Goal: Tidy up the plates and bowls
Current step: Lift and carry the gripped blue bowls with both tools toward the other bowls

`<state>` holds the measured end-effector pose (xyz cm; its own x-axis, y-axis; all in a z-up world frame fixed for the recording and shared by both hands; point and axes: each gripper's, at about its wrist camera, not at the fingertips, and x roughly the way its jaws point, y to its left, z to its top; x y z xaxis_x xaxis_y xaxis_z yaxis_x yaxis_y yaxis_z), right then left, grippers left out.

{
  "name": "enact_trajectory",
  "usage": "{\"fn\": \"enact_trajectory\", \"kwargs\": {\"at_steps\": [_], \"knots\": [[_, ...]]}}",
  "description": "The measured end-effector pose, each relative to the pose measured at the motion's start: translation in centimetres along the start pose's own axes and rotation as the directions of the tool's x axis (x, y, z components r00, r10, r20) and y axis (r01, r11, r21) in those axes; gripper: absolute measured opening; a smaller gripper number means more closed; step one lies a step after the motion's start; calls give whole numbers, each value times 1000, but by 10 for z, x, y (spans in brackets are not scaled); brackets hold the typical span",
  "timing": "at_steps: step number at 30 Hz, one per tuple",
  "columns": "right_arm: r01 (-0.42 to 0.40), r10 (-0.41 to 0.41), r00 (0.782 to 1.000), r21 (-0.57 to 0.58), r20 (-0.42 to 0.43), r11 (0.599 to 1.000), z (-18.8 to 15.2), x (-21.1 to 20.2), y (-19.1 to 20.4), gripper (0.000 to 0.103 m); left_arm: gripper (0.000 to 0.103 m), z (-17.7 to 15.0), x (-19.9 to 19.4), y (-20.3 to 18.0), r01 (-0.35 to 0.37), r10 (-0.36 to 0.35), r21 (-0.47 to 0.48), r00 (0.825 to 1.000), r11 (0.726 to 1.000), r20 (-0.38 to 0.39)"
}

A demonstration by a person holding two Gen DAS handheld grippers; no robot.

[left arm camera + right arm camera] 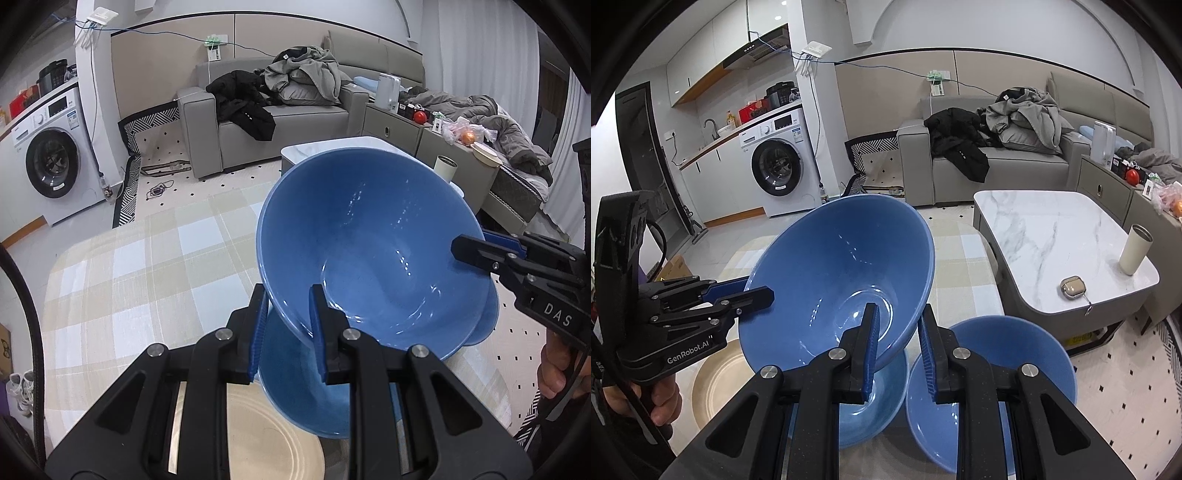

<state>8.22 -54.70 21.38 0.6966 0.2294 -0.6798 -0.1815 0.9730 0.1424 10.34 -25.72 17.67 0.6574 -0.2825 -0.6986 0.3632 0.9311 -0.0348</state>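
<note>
A large blue bowl (373, 251) (838, 273) is tilted in the air over the checked table, held from two sides. My left gripper (288, 317) is shut on its near rim; in the right wrist view it (753, 291) grips the bowl's left rim. My right gripper (897, 332) is shut on the bowl's rim; in the left wrist view it (469, 247) grips the right rim. A second blue bowl (871, 410) (299, 391) sits under the held one. A third blue bowl (993, 373) stands to its right. A beige plate (273, 439) (716, 384) lies on the left.
The table has a beige checked cloth (147, 273). A marble coffee table (1052, 236) with a cream tumbler (1134, 251) and a small case (1073, 286) stands at right. A grey sofa (997, 166) with clothes and a washing machine (775, 166) are beyond.
</note>
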Motion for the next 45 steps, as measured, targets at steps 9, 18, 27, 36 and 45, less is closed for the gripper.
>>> {"fn": "enact_trajectory", "kwargs": {"at_steps": [9, 18, 27, 36, 45], "knots": [[-9, 9, 1000, 9, -16, 1000, -18, 1, 7, 22, 19, -21, 6, 8, 13, -13, -14, 1000, 1000, -10], [-18, 18, 1000, -6, -22, 1000, -35, 0, 20, 22, 19, -42, 9, 22, 9, -9, -33, 1000, 999, -19], [-14, 14, 999, -16, -42, 1000, -48, 7, 27, 22, 19, -60, 15, 28, -3, 2, -36, 1000, 999, -27], [-3, 2, 998, -14, -69, 1000, -60, 17, 28, 22, 19, -72, 26, 26, -12, 12, -24, 999, 1000, -37], [19, -21, 996, -14, -86, 1000, -73, 23, 21, 22, 19, -79, 38, 22, -32, 32, 0, 999, 1000, -42]]}}
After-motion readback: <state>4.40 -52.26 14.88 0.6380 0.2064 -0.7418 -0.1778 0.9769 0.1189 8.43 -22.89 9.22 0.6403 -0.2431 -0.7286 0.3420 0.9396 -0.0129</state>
